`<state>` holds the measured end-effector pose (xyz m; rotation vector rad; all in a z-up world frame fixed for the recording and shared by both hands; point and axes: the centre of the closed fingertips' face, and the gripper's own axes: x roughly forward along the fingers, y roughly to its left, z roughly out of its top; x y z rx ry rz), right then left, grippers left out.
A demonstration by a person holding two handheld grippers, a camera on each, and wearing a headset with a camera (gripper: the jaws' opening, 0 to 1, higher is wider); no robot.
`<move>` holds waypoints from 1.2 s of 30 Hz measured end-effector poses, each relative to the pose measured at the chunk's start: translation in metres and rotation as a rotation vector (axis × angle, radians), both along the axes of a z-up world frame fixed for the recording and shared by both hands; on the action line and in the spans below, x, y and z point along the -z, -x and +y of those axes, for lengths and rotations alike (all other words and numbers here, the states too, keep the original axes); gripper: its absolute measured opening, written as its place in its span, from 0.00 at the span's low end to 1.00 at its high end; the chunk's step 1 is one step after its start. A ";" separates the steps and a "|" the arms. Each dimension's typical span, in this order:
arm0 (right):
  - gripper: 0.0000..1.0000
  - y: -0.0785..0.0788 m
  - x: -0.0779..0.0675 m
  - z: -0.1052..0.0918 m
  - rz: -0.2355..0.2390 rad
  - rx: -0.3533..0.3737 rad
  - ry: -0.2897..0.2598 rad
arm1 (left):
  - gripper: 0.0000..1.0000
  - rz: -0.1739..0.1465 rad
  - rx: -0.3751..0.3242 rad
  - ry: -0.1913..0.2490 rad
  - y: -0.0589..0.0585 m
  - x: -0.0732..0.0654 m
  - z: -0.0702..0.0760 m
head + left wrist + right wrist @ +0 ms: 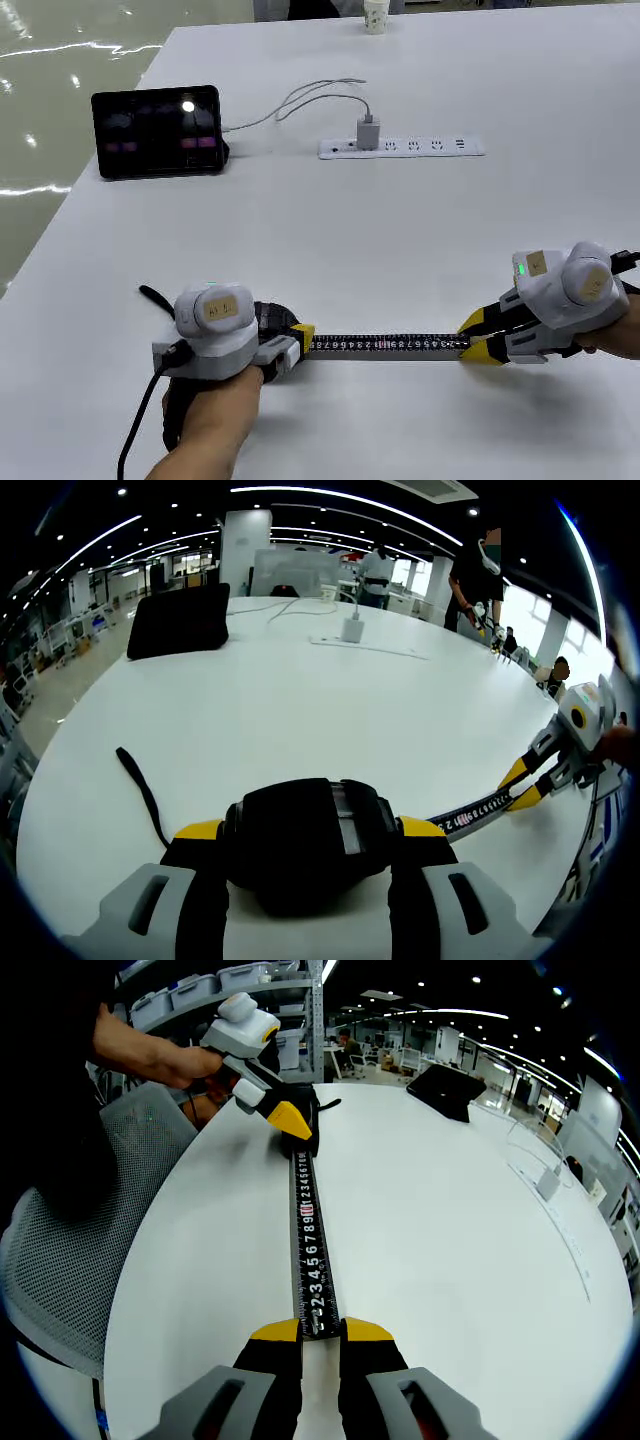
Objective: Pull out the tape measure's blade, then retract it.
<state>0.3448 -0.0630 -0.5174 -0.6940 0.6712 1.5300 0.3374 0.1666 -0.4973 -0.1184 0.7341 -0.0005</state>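
The black tape measure case [276,322] rests on the white table [400,250], and my left gripper [291,337] is shut on it. In the left gripper view the case [308,842] sits between the yellow fingertips [200,831], with its black wrist strap [140,792] trailing to the left. The black blade [385,343] with white numbers runs level to the right, pulled out a short length. My right gripper [474,339] is shut on the blade's end. In the right gripper view the blade [308,1245] stretches from that gripper [320,1331] to the case [303,1125].
A dark tablet [158,131] stands at the back left, wired to a charger [368,132] in a white power strip [400,147]. A paper cup [375,15] sits at the far edge. A grey mesh chair [60,1250] stands beside the table.
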 end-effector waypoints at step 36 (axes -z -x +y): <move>0.09 0.002 0.001 0.032 0.005 -0.010 -0.034 | 0.60 0.004 -0.006 0.015 0.000 0.000 0.000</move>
